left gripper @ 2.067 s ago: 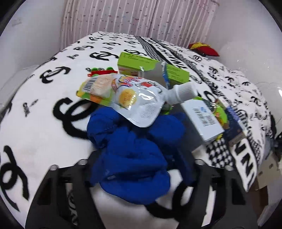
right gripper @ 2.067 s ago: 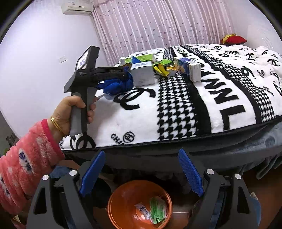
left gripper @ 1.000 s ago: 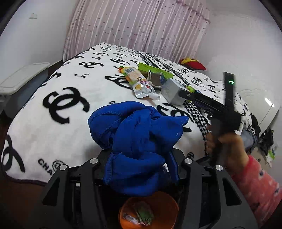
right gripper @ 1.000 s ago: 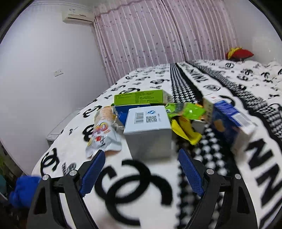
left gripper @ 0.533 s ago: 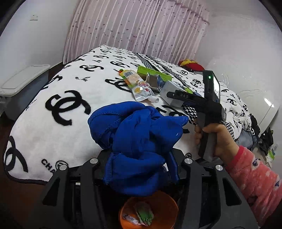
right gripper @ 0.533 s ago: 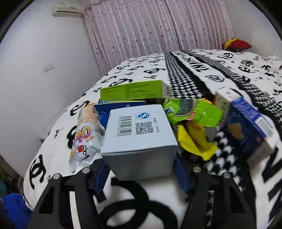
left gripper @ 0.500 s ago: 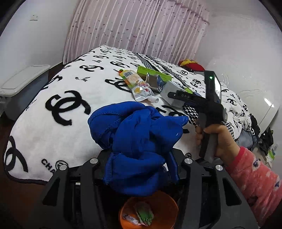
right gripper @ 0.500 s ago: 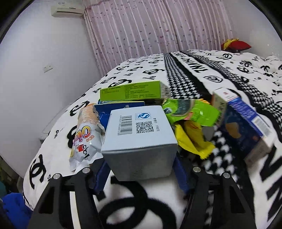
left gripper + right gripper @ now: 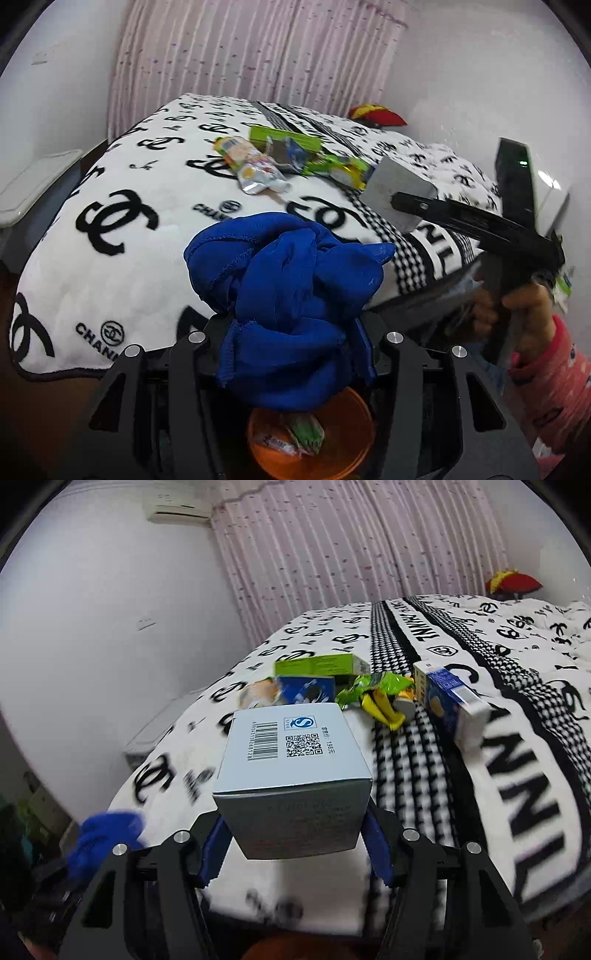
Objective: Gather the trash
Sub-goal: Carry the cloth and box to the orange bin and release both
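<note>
My left gripper [image 9: 291,354] is shut on a crumpled blue cloth [image 9: 288,295] and holds it off the bed's edge, above an orange bowl [image 9: 351,446] with wrappers in it. My right gripper [image 9: 295,838] is shut on a grey-blue box [image 9: 291,768] with a barcode and holds it lifted over the bed's near edge; the box also shows in the left wrist view [image 9: 399,188]. On the bed lie a drink pouch [image 9: 255,166], a green box [image 9: 321,664], green and yellow wrappers [image 9: 376,694] and a blue carton [image 9: 450,705].
The bed carries a white blanket [image 9: 129,221] with black logos and a checked stripe. A red cushion [image 9: 513,583] lies at the far end. Pink curtains [image 9: 351,546] hang behind. A white low unit [image 9: 33,177] stands left of the bed.
My right gripper has lifted the grey-blue box off the blanket and drawn it back toward the bed's edge. My left gripper still holds the blue cloth over the bowl.
</note>
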`<state>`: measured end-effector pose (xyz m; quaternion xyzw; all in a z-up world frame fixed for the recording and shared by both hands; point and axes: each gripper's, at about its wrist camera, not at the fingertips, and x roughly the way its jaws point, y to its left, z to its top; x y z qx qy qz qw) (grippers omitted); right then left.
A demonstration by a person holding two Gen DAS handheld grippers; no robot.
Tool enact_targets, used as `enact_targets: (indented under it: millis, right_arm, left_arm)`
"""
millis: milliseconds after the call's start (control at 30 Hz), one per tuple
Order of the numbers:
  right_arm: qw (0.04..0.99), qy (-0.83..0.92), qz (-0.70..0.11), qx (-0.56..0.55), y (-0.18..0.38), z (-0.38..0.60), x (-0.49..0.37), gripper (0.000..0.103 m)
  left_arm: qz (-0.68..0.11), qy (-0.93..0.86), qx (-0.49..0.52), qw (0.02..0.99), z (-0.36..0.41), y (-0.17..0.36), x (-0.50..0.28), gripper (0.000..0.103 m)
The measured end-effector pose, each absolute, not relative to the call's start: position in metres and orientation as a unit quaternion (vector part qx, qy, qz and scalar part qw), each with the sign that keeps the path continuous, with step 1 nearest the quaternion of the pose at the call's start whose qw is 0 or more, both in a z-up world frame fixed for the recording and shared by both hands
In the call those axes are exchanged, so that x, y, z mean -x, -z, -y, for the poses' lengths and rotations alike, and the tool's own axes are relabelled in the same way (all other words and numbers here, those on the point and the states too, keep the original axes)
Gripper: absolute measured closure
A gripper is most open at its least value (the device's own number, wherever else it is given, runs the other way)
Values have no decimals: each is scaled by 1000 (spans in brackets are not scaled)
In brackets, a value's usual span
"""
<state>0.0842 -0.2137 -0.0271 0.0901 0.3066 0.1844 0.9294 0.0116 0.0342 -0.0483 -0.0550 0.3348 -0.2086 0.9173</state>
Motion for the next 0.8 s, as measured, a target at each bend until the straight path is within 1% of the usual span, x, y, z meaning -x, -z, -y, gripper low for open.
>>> enact_targets:
  millis: [133,300,533,800]
  right_arm:
    - [924,-189,-323,-74,35,220,-35,41]
    - [912,-196,-353,-76,56,226,1,41]
    - [892,-187,-404,-78,99,226,31,41]
    - [865,-174,-463,-79,152,220,36,41]
  left_arm:
    - [-348,231,31,908,-25,53,6,54]
    - [-380,254,2,889,-12,72,24,54]
    - [-443,264,-9,857,3,123,36,54]
    - [-530,249,6,811,10,185,34,54]
